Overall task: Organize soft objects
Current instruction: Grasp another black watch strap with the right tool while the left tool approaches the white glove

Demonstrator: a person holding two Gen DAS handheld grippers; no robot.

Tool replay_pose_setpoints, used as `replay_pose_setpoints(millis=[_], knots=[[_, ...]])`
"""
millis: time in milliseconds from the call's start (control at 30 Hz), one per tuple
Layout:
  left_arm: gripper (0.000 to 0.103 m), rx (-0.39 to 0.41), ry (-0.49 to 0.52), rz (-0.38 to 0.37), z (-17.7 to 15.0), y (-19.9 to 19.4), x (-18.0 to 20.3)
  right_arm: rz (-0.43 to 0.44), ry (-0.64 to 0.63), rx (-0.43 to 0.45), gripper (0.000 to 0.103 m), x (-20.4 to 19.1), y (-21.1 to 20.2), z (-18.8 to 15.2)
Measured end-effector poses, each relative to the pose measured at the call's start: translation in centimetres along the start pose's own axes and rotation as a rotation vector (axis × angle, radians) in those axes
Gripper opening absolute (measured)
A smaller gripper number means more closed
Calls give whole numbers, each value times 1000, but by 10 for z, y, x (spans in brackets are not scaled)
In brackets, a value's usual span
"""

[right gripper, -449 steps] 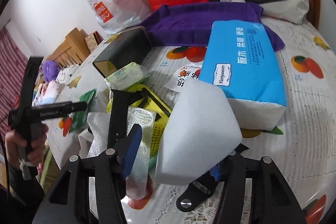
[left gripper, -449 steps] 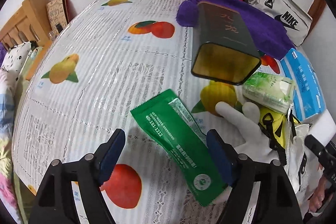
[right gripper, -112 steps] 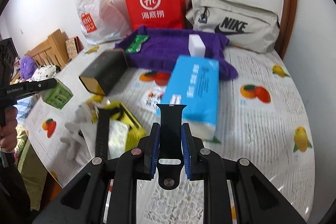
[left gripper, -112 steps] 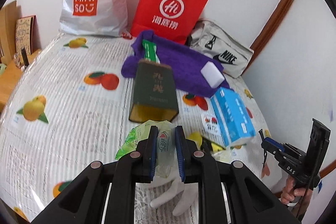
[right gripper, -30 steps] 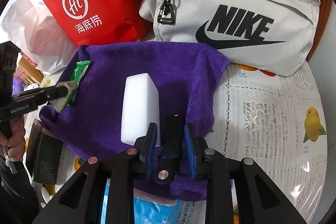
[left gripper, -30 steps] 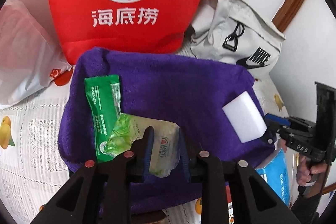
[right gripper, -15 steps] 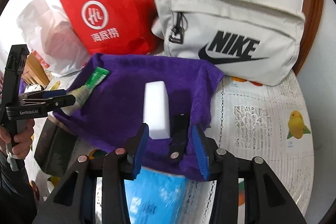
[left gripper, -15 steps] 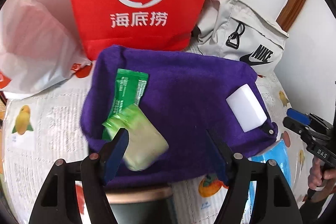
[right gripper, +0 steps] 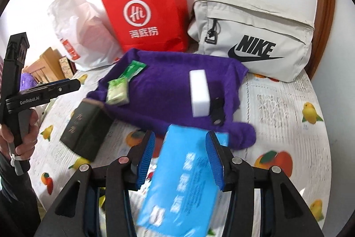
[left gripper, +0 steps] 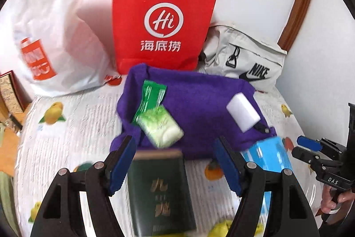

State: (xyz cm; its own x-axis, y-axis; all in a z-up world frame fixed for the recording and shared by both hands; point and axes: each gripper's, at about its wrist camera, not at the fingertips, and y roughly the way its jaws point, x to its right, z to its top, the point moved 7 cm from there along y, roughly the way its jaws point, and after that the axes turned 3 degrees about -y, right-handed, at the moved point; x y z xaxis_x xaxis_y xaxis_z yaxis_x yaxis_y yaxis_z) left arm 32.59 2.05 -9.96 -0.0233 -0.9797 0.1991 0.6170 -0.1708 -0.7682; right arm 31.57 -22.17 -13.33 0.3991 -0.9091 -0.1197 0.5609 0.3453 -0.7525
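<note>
Both the left hand-held gripper (left gripper: 175,161) and right hand-held gripper (right gripper: 180,158) gape apart, holding nothing, near the purple towel's (left gripper: 199,99) front edge.

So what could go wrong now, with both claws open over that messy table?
The pale green tissue pack lies at the near edge of the purple towel and may slide off. The right claw straddles the blue tissue pack and could nudge the white sponge block or black strap piece.

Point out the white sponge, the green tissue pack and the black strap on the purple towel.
white sponge (right gripper: 199,92), right wrist view, middle of its top face.
green tissue pack (left gripper: 160,127), left wrist view, centre of the wrapper.
black strap (right gripper: 217,113), right wrist view, mid-length.
</note>
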Motion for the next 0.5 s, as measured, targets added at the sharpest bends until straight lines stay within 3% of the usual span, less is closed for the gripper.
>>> replay_pose_setpoints(millis=[300,500], knots=[[71,-96,-24,-40,-74,-30,3,56,-9,-13,50,-44,-26,-52],[71,-93,-84,-61,-121,-48,-3,108,-65,-37,50,-82,-38,-103]])
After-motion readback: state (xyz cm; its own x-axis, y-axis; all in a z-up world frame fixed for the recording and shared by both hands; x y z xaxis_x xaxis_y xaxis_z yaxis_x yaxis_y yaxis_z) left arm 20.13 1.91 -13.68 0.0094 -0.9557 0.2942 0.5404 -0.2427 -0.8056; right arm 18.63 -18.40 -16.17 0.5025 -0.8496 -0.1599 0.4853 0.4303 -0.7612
